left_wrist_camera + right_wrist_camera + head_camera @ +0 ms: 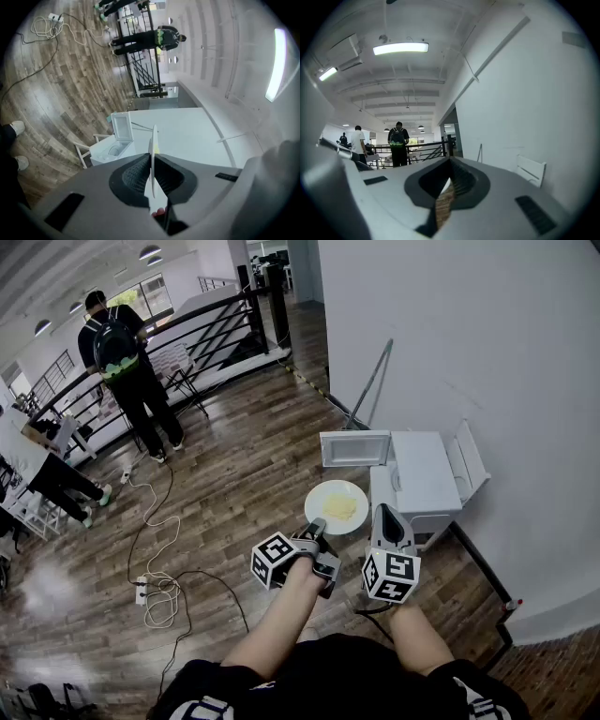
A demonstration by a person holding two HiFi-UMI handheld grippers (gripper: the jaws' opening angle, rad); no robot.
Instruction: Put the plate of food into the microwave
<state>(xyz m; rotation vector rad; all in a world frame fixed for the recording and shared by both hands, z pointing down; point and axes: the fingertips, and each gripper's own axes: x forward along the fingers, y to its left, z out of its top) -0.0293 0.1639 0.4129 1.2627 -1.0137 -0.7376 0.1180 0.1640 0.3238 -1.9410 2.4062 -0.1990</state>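
Note:
A white plate with yellow food on it hangs above the wooden floor, held by its near rim in my left gripper, which is shut on it. In the left gripper view the plate shows edge-on, clamped between the two pads of the left gripper. Just to the right of the plate stands the white microwave, its door swung open toward the plate. The microwave also shows beyond the plate's edge. My right gripper hovers beside the microwave's front, shut and empty; in its own view the right gripper points along the wall.
A white chair back stands behind the microwave, against the white wall. A pole leans on that wall. A cable and power strip lie on the floor at the left. A person with a backpack stands by the railing.

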